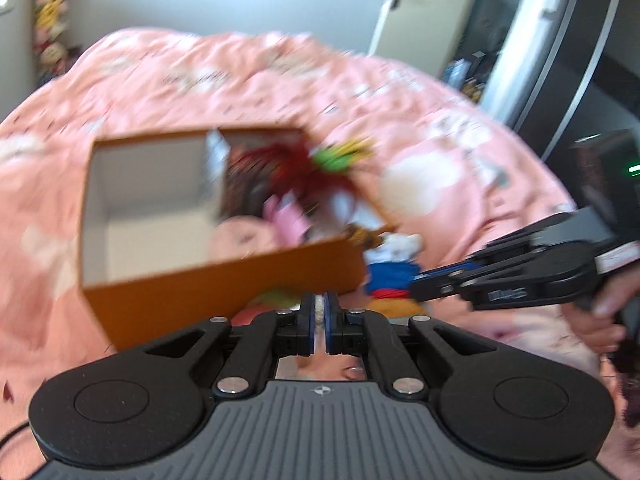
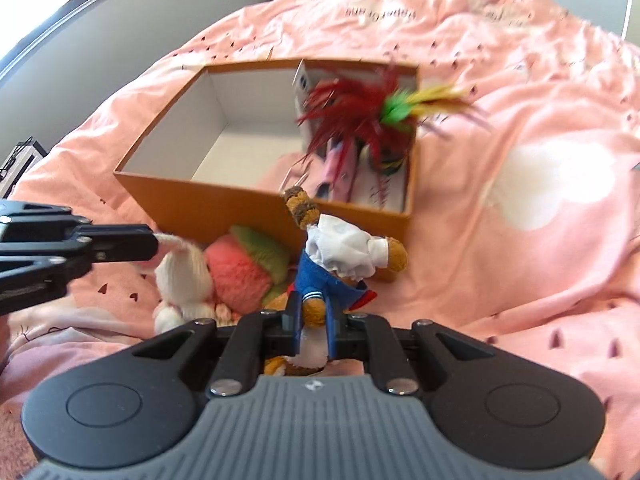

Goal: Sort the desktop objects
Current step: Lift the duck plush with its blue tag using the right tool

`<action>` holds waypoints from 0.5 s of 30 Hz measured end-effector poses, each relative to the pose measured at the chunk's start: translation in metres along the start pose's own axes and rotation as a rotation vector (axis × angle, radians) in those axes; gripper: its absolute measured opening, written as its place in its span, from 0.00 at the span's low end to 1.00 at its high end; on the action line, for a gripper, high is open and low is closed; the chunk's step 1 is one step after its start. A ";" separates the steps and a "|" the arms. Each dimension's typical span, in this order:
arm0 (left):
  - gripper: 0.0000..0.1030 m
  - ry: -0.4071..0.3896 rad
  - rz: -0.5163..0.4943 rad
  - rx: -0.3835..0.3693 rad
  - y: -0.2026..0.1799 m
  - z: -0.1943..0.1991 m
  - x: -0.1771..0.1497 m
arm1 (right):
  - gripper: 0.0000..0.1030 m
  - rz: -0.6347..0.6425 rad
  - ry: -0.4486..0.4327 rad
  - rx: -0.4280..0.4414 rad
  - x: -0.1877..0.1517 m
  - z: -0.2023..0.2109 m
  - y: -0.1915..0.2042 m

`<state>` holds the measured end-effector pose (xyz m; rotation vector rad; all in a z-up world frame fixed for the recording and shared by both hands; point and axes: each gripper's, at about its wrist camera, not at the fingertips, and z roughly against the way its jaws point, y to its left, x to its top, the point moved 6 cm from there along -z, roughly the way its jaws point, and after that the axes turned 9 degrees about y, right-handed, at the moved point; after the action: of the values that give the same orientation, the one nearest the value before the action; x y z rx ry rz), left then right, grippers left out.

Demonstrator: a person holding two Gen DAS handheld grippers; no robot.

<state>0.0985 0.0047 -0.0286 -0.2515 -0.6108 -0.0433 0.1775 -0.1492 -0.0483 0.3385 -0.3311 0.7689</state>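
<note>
While the left wrist view is blurring, the left gripper [image 1: 320, 314] is pinching a fuzzy white plush ear [image 1: 319, 309] just before the rigid orange cardboard box [image 1: 224, 280]; in the right wrist view, the right gripper [image 2: 313, 322] is clamping a soft bear doll [image 2: 340, 256] in blue felt, the box [image 2: 208, 204] lying beyond.
</note>
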 end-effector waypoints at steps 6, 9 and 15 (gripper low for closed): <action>0.04 -0.066 -0.025 -0.116 -0.019 0.018 0.021 | 0.12 0.097 0.031 -0.024 -0.003 0.015 0.003; 0.04 -0.083 -0.032 -0.164 -0.024 0.022 0.029 | 0.12 0.130 0.053 -0.026 -0.009 0.019 0.004; 0.04 0.017 -0.017 -0.118 -0.019 -0.013 0.029 | 0.12 0.121 0.097 -0.045 -0.016 -0.007 0.001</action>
<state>0.1272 -0.0162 -0.0181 -0.3603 -0.5943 -0.0976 0.1675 -0.1553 -0.0608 0.2397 -0.2791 0.8924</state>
